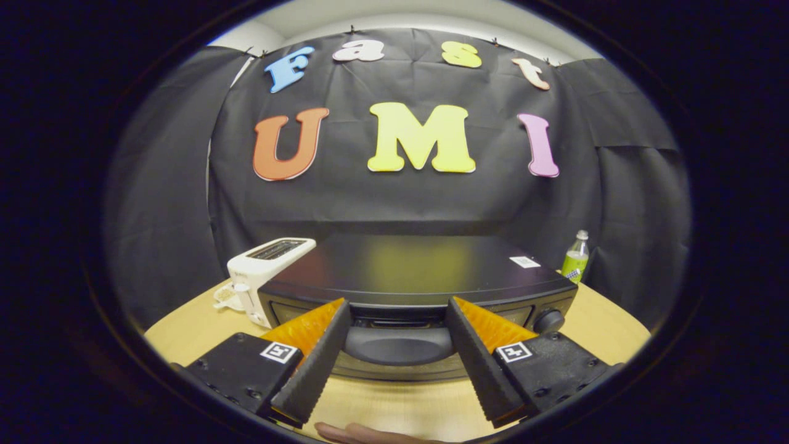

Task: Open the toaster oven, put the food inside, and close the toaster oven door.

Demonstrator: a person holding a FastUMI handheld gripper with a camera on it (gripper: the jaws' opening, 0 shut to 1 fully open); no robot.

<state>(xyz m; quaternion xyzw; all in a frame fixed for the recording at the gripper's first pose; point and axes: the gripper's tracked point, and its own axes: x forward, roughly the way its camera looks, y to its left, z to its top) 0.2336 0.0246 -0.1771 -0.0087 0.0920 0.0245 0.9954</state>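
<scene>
Presently the counter (592, 320) — a pale wooden top — carries everything in play, with the black toaster oven (419, 271) sitting square ahead of the gripper (397, 327), door shut. Jaws stand wide apart, gripping nothing; they straddle the door handle (397, 346), a broad dark bar that lies between the fingers and just beyond their tips. Whether the tips touch the oven front cannot be told. Judgement: step in hand is the opening, not yet begun. Risks from here — if the jaws close too high they would meet the door face above the handle and slip off; if the pull goes straight back rather than down along the door's hinge arc, the light oven may slide toward the counter edge instead of opening. A control knob (547, 320) sits at the oven's right front, just beside the right finger, and a stray contact there could turn it. White slot toaster (262, 271) stands touching or just beside the oven's left flank; it crowds any approach from that side. Small green bottle (576, 258) stands behind the oven's right rear corner, well clear of the door swing. A hand (363, 433) shows low, under the fingers. Food item: not identified anywhere on the counter.
</scene>
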